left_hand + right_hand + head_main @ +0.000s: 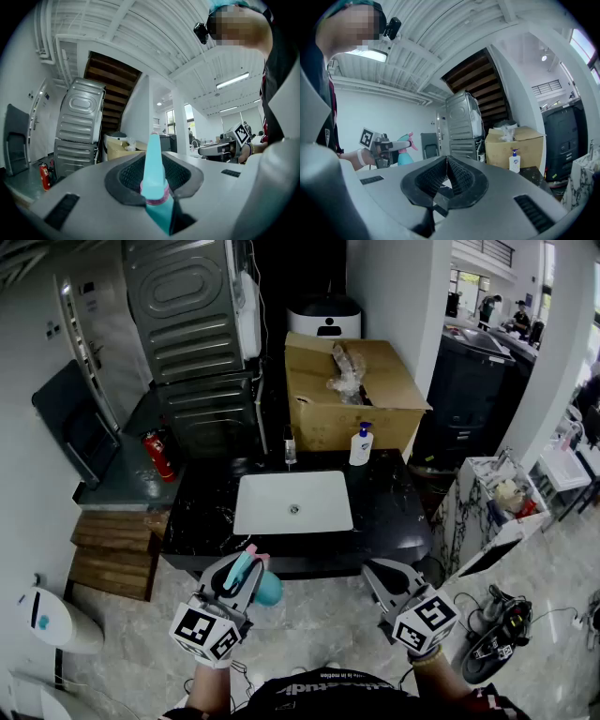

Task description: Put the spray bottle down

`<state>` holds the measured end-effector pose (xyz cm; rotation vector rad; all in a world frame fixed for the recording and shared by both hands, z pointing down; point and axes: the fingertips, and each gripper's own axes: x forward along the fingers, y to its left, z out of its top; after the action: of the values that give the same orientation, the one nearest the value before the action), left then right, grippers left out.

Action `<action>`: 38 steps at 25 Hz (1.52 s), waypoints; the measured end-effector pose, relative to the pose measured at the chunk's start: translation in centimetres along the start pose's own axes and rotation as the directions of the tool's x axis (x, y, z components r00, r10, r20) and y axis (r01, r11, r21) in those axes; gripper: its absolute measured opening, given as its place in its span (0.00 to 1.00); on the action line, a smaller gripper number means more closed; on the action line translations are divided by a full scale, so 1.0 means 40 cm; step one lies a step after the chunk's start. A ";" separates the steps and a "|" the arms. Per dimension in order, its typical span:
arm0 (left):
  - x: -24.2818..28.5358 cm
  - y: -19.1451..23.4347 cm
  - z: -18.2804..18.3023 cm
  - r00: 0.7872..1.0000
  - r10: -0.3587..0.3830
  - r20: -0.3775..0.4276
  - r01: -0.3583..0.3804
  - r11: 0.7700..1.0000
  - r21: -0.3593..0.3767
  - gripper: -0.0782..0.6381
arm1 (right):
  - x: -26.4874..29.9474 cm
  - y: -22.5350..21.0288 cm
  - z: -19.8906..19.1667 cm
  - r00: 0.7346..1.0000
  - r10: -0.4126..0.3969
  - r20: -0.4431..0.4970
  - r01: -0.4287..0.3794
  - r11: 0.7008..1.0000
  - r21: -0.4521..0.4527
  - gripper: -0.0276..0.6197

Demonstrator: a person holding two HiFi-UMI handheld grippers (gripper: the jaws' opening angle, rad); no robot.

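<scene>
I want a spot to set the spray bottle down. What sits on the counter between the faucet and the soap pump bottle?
Nothing: in the head view the dark counter between faucet and soap pump bottle is bare.

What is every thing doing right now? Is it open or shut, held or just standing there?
Left tongs: shut on the spray bottle.
Spray bottle: held up, not yet put down.
Right tongs: shut, empty.
Cardboard box: open at the top.
Sink: empty.
Soap pump bottle: standing upright behind the sink.
</scene>
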<state>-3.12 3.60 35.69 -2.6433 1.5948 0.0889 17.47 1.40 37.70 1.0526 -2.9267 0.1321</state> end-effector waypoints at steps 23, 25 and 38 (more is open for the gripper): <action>-0.002 -0.011 -0.026 0.999 0.036 -0.040 -0.036 0.999 0.012 0.26 | -0.005 -0.017 0.002 1.000 0.008 0.027 -0.007 1.000 -0.021 0.10; -0.006 -0.011 -0.032 0.998 0.050 -0.045 -0.050 0.999 0.006 0.26 | -0.008 -0.023 -0.004 0.999 0.010 0.030 -0.010 1.000 -0.005 0.10; 0.000 -0.046 -0.056 0.993 0.097 -0.073 -0.094 0.995 0.038 0.26 | -0.018 -0.043 -0.054 0.999 0.054 -0.001 -0.054 0.999 -0.005 0.10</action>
<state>-1.44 4.28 37.94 -2.5732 1.7295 -0.0329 19.12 0.72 39.95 0.9739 -2.9544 0.1267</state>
